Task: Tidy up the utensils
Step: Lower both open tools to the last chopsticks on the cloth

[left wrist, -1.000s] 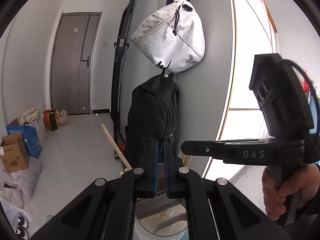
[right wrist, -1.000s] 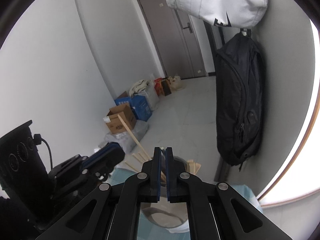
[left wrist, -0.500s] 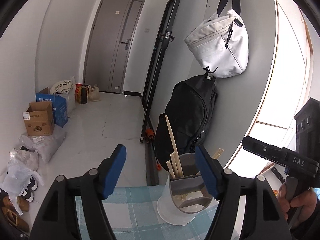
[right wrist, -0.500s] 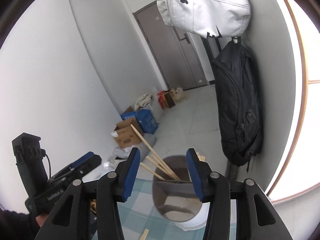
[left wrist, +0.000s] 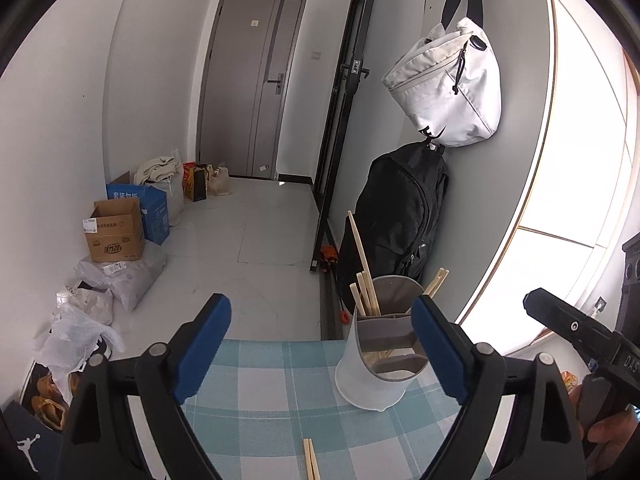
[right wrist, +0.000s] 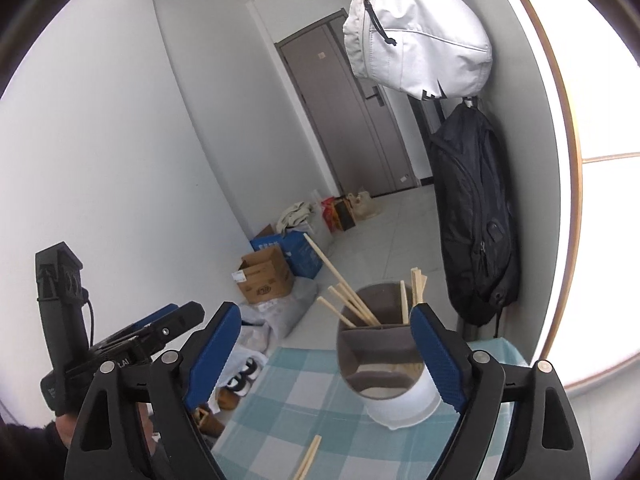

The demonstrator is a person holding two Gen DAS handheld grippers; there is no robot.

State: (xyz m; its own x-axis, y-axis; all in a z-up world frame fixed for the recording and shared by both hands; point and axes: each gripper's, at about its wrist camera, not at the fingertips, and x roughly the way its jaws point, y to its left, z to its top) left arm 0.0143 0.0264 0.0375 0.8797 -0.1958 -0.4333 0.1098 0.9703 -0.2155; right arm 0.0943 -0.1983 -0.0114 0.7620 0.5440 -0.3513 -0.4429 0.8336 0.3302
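Both sets of fingers have just been opening and now stand wide with nothing between them: the left gripper and the right gripper each gape empty. Just past their tips the utensil holder stands on the checked bench, several chopsticks already upright inside. One loose chopstick lies nearer, below the fingers, apparently still to be stowed. Its near end is cut off, and the holder's lower compartments are hard to make out.
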